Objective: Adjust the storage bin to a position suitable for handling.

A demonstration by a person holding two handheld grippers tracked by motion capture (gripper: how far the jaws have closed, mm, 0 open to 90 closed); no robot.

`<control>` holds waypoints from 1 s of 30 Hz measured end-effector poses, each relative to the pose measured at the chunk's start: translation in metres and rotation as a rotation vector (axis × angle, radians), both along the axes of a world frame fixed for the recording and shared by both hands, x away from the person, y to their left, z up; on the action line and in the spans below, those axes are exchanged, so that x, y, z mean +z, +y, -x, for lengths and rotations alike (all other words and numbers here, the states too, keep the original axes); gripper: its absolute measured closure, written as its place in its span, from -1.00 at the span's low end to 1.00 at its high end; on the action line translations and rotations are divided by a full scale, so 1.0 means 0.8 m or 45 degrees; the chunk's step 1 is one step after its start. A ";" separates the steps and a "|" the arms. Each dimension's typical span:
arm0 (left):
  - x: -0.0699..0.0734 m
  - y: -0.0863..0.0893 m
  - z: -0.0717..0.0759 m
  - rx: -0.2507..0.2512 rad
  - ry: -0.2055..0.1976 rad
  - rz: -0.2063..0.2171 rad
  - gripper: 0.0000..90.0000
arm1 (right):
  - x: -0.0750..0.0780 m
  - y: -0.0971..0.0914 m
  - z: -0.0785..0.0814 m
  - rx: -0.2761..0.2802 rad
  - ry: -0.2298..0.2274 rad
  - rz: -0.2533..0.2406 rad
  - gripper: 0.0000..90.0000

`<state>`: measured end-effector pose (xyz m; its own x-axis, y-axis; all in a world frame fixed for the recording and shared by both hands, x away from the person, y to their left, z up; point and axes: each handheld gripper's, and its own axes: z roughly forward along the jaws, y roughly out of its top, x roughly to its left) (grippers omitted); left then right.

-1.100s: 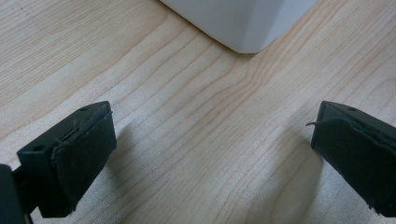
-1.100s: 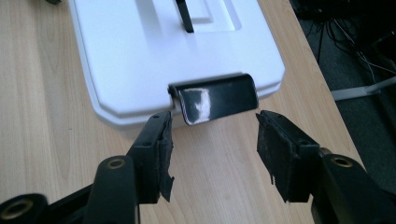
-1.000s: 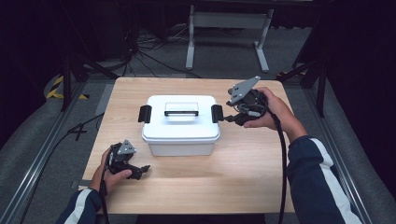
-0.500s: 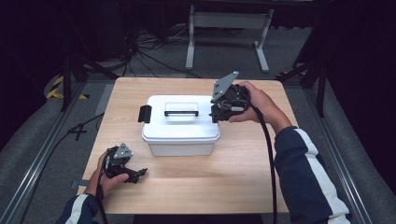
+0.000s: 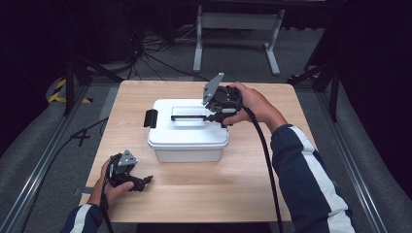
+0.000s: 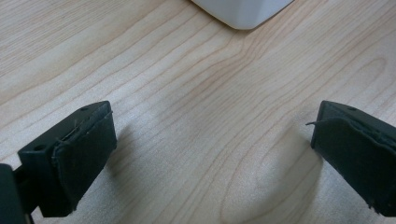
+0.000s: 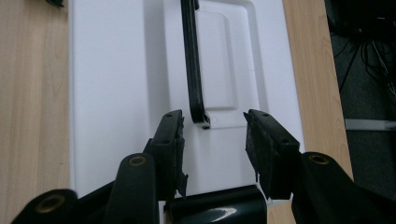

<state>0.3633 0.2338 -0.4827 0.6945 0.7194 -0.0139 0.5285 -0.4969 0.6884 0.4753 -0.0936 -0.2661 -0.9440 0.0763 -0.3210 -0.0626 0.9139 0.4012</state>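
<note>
1. Table [image 5: 252, 194] — wooden.
2. Lidded box [image 5: 187, 138] — white rigid plastic, mid-table; probably light, slick-sided; best gripped by black handle [image 7: 192, 65].
3. Right gripper [image 7: 212, 135] — released, straddling the handle's end.
4. Left gripper [image 6: 210, 154] — released, near-left corner.

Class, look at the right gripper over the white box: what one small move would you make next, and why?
Probably ease the right gripper forward and down so its jaws straddle the black handle, then close. Its jaws are open over the lid, and the handle's near end lies just ahead of the gap, ungripped. The left gripper rests open on the table, away from the box.
</note>
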 end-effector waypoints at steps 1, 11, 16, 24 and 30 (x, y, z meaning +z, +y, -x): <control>0.000 0.000 0.001 0.000 0.001 0.003 -0.99 | 0.000 0.002 -0.002 0.011 0.005 0.008 0.31; 0.000 0.002 0.007 -0.008 0.007 -0.001 -0.99 | -0.004 0.028 -0.008 0.054 0.021 0.067 0.37; 0.000 0.003 0.008 -0.006 0.007 0.001 -0.99 | -0.010 0.040 -0.009 0.064 0.018 0.106 0.45; 0.000 0.003 0.007 -0.013 0.010 -0.001 -0.99 | -0.012 0.053 -0.008 0.091 0.003 0.121 0.67; 0.000 0.003 0.007 -0.015 0.008 0.000 -0.99 | -0.011 0.056 -0.005 0.116 -0.026 0.105 0.87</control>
